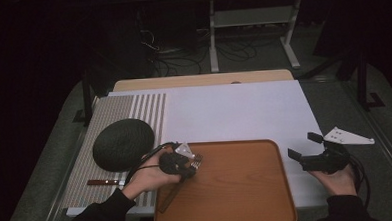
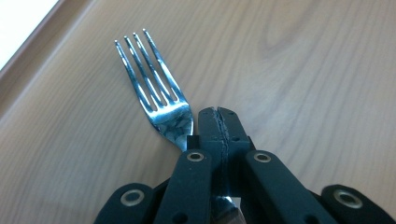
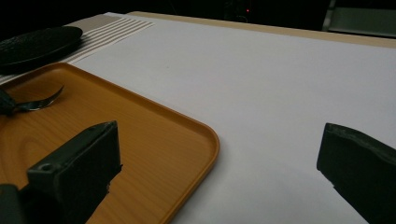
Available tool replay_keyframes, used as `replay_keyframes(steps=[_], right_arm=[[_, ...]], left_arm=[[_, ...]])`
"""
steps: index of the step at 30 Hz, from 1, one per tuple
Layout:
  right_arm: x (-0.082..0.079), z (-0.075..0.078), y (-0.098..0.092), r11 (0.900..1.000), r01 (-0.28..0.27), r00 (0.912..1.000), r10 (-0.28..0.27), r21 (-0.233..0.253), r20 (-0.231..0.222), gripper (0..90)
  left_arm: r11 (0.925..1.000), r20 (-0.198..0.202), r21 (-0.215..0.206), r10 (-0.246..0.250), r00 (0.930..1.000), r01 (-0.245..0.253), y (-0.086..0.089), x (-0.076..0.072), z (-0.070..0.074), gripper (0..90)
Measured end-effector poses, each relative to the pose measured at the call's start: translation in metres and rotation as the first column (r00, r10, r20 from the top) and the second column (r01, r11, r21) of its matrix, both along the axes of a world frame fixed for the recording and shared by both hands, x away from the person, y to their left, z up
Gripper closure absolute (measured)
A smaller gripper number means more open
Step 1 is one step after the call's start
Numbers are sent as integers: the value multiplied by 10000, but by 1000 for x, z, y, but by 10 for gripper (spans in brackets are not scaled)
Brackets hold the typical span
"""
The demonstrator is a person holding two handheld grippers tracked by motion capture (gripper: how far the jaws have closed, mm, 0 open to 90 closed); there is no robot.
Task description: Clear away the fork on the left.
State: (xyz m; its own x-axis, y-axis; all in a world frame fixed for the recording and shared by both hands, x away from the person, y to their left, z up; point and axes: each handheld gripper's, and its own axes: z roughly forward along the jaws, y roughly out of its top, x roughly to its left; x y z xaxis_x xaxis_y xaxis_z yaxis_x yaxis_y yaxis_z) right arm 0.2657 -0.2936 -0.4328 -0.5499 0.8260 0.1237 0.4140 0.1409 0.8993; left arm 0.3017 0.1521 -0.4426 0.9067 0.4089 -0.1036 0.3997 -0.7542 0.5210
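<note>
Left gripper: matte black linkage arms with silver ring-shaped rivets at the pivots; a pale grey three-cornered plate at its 12 o'clock; black cable looping off at 9 o'clock.
Right gripper: black body, two blocky black jaws, black cable at 3 o'clock.
Person: dark long sleeves to the wrists.

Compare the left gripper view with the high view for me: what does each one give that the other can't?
Left gripper view alone: the fork's four tines in detail, and the left tongs closed with the fork's neck pinched beside them.

High view alone: the dark round plate on the striped mat, the knife on that mat, and the right tongs open beside the tray.

Both: the fork held over the wooden tray, with the left tongs shut on it.
</note>
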Motion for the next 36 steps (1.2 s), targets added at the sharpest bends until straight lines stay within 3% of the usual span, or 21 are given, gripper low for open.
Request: replay_keyframes(steps=[11,19,30,33,36], right_arm=[[0,0,0,10000,12,10000,-12,-25,-16,0],[0,0,0,10000,13,10000,-13,-40,-18,0],[0,0,0,10000,42,10000,-42,8,20,0],[0,0,0,10000,51,10000,-51,12,17,0],[0,0,0,10000,46,10000,-46,23,13,0]], left_arm=[[9968,17,85,795,9968,-796,24,11,-3,899],[9906,42,-46,1368,9906,-1368,41,15,-3,899],[9842,155,-185,1765,9842,-1762,62,14,-2,899],[9822,81,-362,1848,9827,-1844,66,13,-2,898],[9822,301,-551,1815,9829,-1797,69,12,0,861]])
